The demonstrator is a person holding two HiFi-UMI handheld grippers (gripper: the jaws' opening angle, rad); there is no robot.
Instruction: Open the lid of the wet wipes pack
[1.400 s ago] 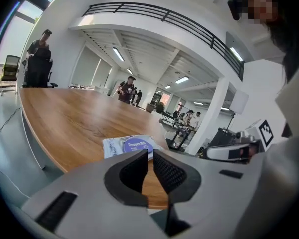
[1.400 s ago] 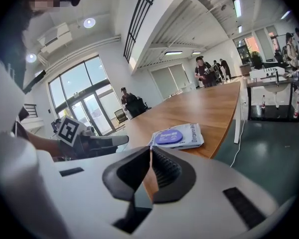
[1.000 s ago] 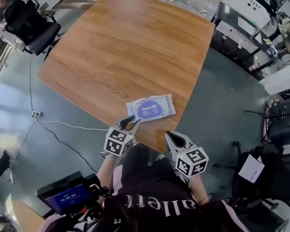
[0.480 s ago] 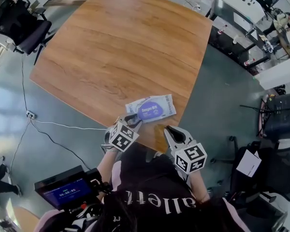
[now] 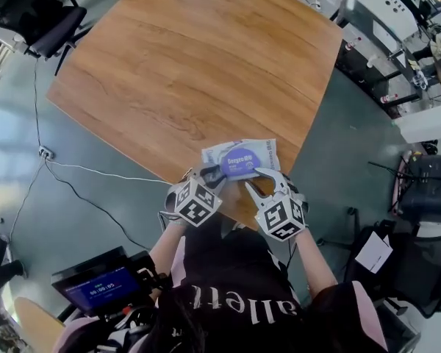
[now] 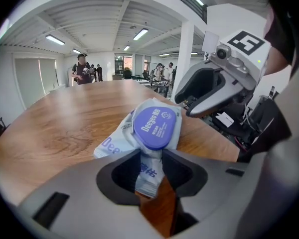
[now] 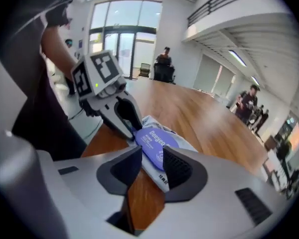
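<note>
The wet wipes pack [image 5: 241, 158] lies flat near the wooden table's front edge [image 5: 239, 215], its purple lid [image 6: 154, 127] closed. My left gripper [image 5: 209, 173] is at the pack's near left corner. Its jaws are opening, and that end of the pack [image 6: 148, 171] sits between them in the left gripper view [image 6: 150, 156]. My right gripper [image 5: 264, 179] is at the pack's near right side, its jaws also opening. In the right gripper view [image 7: 152, 158] the lid's edge [image 7: 157, 146] lies between its fingers. Each gripper shows in the other's view: the right [image 6: 214, 91], the left [image 7: 114, 108].
The table [image 5: 191, 65] stretches away beyond the pack. A black office chair [image 5: 37, 13] stands off its far left corner, and cables [image 5: 81, 171] run over the floor at left. A small screen [image 5: 95, 289] hangs at my lower left. Desks [image 5: 397, 43] line the right.
Both grippers have moved forward and down to the pack's near edge. The right gripper has rolled and its jaws have gone from shut to open. The left jaws have widened.
</note>
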